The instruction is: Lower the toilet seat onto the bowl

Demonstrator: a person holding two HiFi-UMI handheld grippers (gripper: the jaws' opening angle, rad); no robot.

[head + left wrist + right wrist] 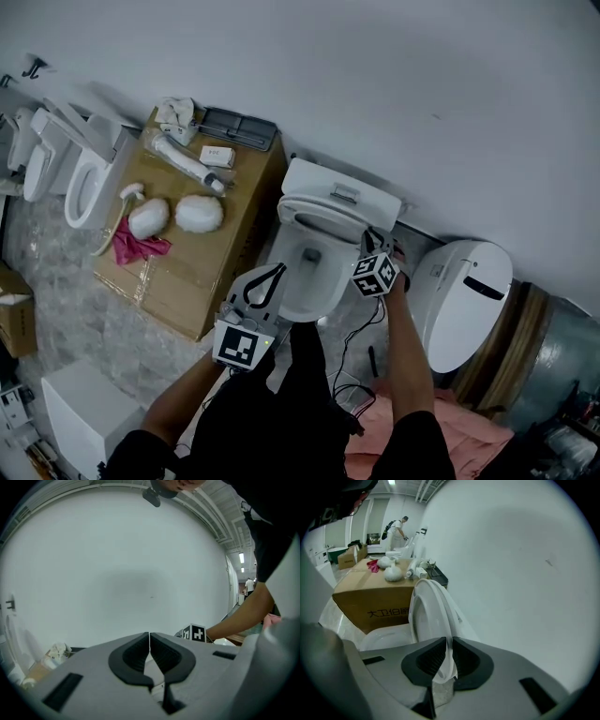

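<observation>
A white toilet stands against the wall, its bowl (309, 272) open below me. The toilet seat (429, 611) stands raised, close to upright, above the bowl (389, 637). My right gripper (448, 646) is shut on the seat's rim, which sits pinched between the dark pads; in the head view this gripper (372, 242) is at the seat's right side. My left gripper (149, 637) is shut with nothing between its pads and points at the bare wall. In the head view the left gripper (272, 274) hangs at the bowl's front left, apart from the seat.
A cardboard box (197, 253) beside the toilet on the left carries white rounded parts and a pink cloth. Another toilet (84, 178) stands further left. A white toilet unit (464, 295) stands close on the right. Black cables (352, 375) lie on the floor.
</observation>
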